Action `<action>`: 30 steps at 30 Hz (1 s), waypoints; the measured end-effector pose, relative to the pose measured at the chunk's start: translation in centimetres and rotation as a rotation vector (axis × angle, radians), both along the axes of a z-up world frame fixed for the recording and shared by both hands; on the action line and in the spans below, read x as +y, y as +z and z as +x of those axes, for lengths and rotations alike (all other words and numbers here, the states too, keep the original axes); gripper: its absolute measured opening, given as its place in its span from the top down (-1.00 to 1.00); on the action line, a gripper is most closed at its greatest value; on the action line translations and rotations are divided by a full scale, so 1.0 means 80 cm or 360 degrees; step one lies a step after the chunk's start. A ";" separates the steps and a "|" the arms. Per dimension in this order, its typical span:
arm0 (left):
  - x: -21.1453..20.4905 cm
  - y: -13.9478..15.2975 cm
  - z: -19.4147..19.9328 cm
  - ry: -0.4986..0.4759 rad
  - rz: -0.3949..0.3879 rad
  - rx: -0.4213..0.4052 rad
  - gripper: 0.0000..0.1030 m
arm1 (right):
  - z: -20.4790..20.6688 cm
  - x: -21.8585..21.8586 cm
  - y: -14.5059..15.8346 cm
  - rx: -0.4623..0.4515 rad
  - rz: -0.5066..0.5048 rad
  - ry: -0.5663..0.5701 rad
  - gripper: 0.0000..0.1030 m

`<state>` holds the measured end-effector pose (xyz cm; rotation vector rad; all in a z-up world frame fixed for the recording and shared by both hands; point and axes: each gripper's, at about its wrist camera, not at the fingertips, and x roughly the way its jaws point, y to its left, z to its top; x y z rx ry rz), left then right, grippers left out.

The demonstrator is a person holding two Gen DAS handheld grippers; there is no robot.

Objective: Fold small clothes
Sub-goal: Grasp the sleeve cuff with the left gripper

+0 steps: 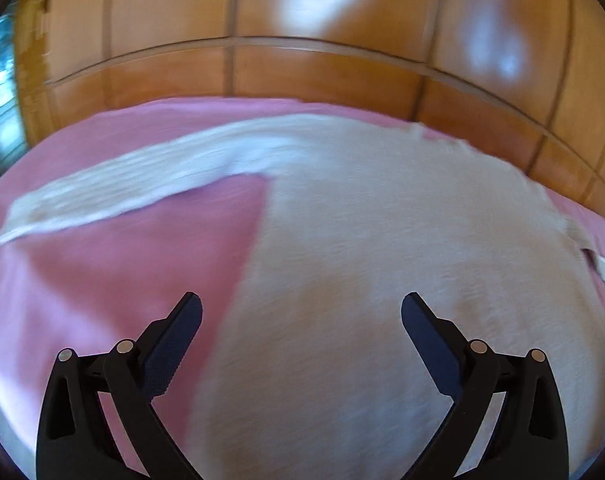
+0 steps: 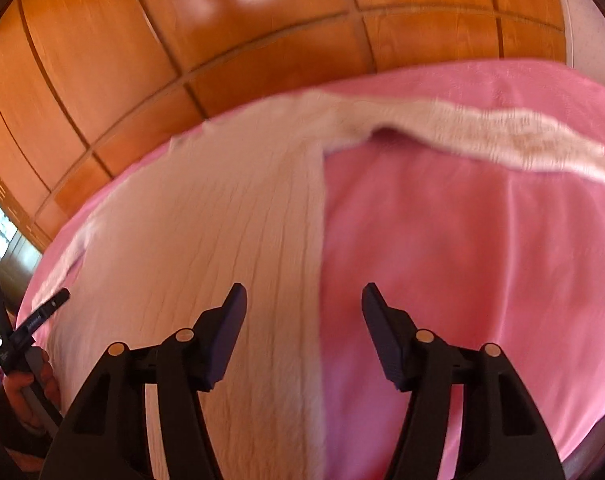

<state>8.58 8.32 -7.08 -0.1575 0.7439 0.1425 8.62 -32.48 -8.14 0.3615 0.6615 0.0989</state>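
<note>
Looks light, soft and limp, that cream knit sweater spread flat on the pink bed near its far edge, best pinched at a sleeve cuff or hem, with left tongs and right tongs both agape, empty.

Ribbed cream knit garment on matt pink cloth; glossy wooden panelling behind.

- A pink sheet is covering the bed.
- A cream knit garment is lying flat on the sheet, one sleeve stretching sideways across it.
</note>
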 end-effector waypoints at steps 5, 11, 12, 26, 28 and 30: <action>0.034 -0.017 -0.047 0.0097 -0.0117 0.0057 -0.92 | -0.015 0.017 -0.014 -0.0023 0.0177 0.0099 -0.03; 0.012 -0.018 -0.080 -0.0046 -0.0112 0.0004 0.22 | -0.010 0.020 -0.019 -0.0035 0.0259 0.0209 0.77; 0.006 -0.017 -0.081 -0.0105 -0.0120 0.0010 0.60 | -0.013 0.011 -0.018 -0.0059 0.0367 0.0229 0.79; 0.032 -0.002 -0.080 -0.0224 -0.0333 0.0020 -0.65 | -0.034 0.011 -0.022 -0.0026 -0.0046 -0.0002 -0.07; 0.049 0.008 -0.079 -0.0133 -0.0377 -0.0085 -0.71 | -0.032 0.019 -0.001 -0.0113 -0.0224 -0.0097 -0.59; 0.071 0.010 -0.065 -0.0027 -0.0394 -0.0087 -0.71 | -0.021 0.029 0.018 -0.0176 -0.0358 -0.0153 -0.71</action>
